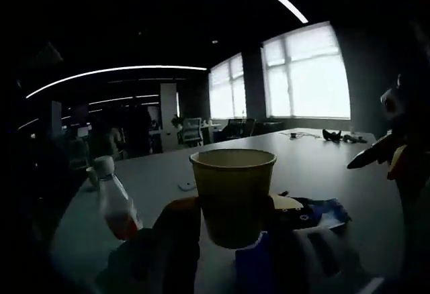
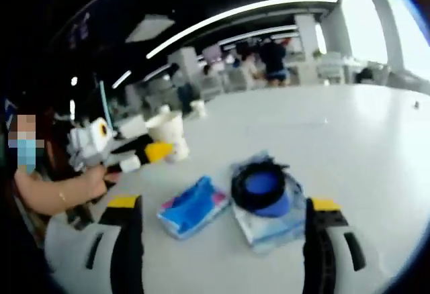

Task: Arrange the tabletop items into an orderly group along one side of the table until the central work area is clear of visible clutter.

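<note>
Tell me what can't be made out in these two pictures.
- Left gripper view: the tan paper cup hides the dark items on the table behind it.
- Left gripper view: the clear plastic bottle is motion-blurred, label unreadable.
- Right gripper view: the blue packet print is too blurred.

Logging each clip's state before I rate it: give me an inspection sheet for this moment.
Surface: pale table, large, mostly bare.
Job's things: paper cup held between the left tool's jaws; bottle beside it; blue packet and a dark round item on a clear pouch ahead of the right tool.
Clutter: dark objects at the far edge.
Grippers: left tool shut on the cup; right tool open, empty.
Cables: a thin cord near the dark objects, unclear.
Surroundings: dim office, bright windows, ceiling light strips.
</note>
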Demonstrator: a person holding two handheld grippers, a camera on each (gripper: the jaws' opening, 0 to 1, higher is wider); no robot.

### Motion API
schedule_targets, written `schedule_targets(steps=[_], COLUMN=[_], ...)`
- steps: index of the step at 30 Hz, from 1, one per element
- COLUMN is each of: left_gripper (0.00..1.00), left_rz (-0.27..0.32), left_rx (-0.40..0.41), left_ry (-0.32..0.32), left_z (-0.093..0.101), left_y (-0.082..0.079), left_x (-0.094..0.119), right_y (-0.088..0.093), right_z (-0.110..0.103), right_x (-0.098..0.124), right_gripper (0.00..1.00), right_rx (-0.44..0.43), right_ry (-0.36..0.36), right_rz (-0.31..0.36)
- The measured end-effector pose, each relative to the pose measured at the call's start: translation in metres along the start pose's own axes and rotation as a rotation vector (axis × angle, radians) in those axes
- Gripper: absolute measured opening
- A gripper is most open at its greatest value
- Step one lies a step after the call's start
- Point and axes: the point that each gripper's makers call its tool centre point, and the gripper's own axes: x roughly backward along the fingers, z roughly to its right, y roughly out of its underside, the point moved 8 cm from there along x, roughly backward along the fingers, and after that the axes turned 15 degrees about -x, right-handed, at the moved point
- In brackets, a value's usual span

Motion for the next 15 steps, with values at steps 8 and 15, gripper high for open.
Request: schedule_targets(steps=[8, 15], left_gripper=[0.37, 0.38], left_rz=[-0.041, -0.092], left_rx=[0.016, 0.020], left_ry=[-0.078, -0.163], left_z=[-0.011, -0.021], left_y=[0.019, 0.042], left_x=[-0.026, -0.041], right_y=[0.010, 0.021], right_z=[0.016, 0.028], right_x=[-0.008, -0.019], right_gripper=[0.96, 0.95], right_rx=[-0.015, -0.128], right_ry=[0.049, 0.083], right_rz=[-0.037, -0.048])
